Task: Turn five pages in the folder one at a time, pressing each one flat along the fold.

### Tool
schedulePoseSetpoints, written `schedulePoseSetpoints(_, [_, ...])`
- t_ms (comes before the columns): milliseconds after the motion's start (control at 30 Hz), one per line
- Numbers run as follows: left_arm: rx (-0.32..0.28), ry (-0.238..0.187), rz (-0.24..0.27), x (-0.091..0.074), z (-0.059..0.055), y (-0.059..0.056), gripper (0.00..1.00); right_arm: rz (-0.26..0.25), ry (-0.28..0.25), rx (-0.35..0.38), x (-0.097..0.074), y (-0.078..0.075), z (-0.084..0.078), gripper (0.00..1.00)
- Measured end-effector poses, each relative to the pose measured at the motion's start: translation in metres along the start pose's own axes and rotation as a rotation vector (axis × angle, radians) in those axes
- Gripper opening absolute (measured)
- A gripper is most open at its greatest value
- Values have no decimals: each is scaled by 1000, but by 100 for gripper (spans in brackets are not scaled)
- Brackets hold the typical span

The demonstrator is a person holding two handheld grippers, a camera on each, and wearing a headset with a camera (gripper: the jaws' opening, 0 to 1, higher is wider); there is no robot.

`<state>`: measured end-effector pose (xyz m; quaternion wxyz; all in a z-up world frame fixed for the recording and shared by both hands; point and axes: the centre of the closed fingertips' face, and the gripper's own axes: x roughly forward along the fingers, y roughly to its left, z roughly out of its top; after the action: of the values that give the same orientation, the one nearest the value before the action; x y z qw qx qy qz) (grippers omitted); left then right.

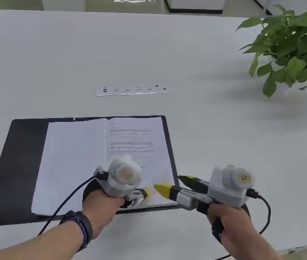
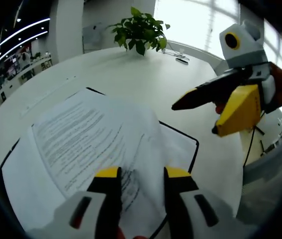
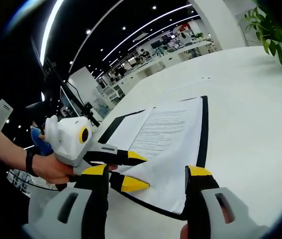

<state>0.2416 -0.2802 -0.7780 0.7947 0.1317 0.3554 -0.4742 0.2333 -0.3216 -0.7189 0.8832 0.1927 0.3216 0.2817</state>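
Open folder point(image 1: 13, 162) is lying on the table point(image 1: 223, 108), close to the person. The left gripper point(image 2: 143, 173) is straddling the near edge of the printed right-hand page point(image 1: 137, 142). Its fingers point(image 2: 108, 173) are standing a narrow gap apart, with the curling sheet passing between them; whether they are touching the paper cannot be told. The right gripper point(image 3: 146, 172) is pointing at the left gripper's tips from just beside the folder's near right corner. Its fingers point(image 3: 198, 172) are spreading wide and holding nothing.
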Motion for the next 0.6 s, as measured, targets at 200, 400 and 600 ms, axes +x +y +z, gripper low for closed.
schedulePoseSetpoints(200, [-30, -20, 9, -5, -4, 1, 31, 16, 18, 36, 19, -7, -1, 60])
schedulePoseSetpoints(400, [-48, -30, 11, -8, -6, 1, 31, 25, 28, 81, 26, -13, -4, 60])
schedulePoseSetpoints(600, [-54, -34, 9, -11, -9, -2, 34, 39, 11, 111, 31, -10, 0, 53])
